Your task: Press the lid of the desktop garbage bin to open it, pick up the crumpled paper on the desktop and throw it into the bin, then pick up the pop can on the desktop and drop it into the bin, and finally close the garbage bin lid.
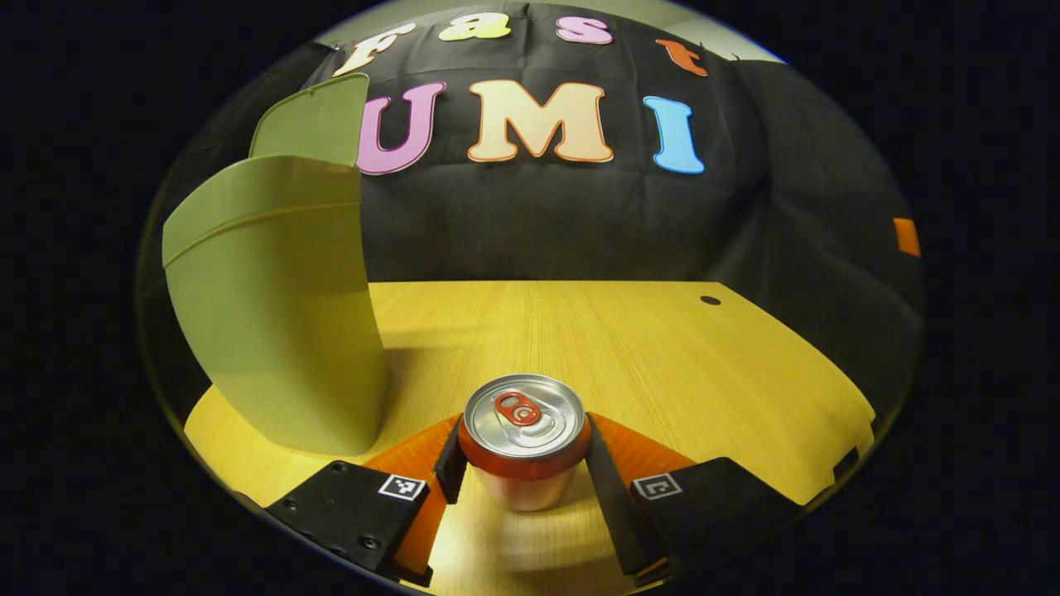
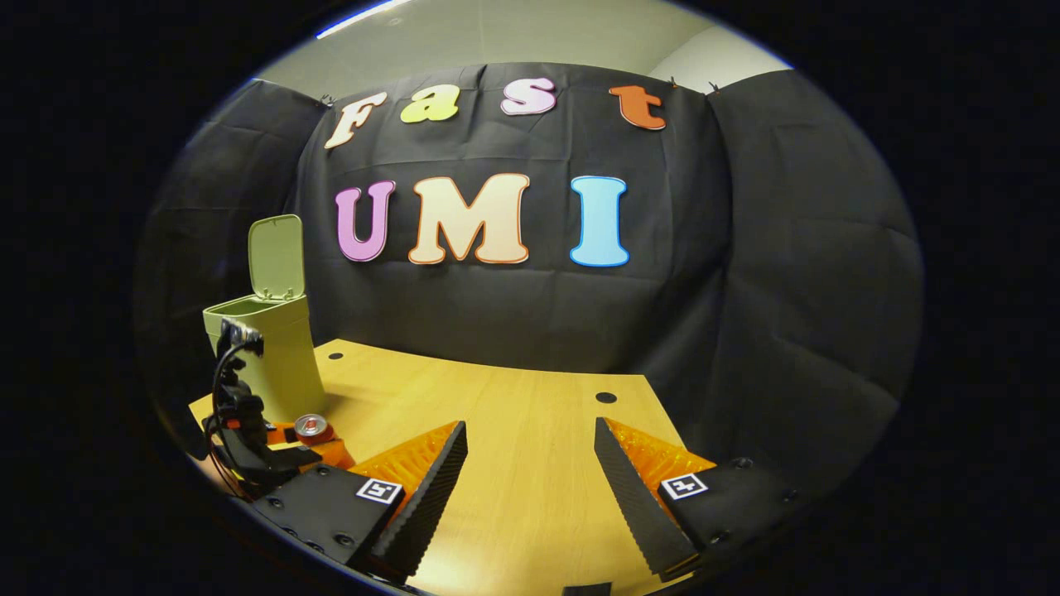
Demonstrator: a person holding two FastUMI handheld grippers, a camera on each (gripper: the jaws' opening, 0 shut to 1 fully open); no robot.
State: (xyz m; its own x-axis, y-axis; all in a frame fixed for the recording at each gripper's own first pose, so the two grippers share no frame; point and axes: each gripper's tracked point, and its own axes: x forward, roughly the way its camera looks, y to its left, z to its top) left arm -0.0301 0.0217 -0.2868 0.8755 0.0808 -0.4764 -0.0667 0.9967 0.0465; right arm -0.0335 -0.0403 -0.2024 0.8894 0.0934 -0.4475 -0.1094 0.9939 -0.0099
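- My left claw pinches the can; no label readable.
- Bin beside it, lid up.
- My right claw is spread over bare table.

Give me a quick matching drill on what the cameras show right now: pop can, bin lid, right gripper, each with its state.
Things:
1. pop can
2. bin lid
3. right gripper

States:
A. raised upright above the bin
B. open, nothing between its fingers
C. upright on the desk, pinched between the left gripper's fingers

Pairs: 1-C, 2-A, 3-B
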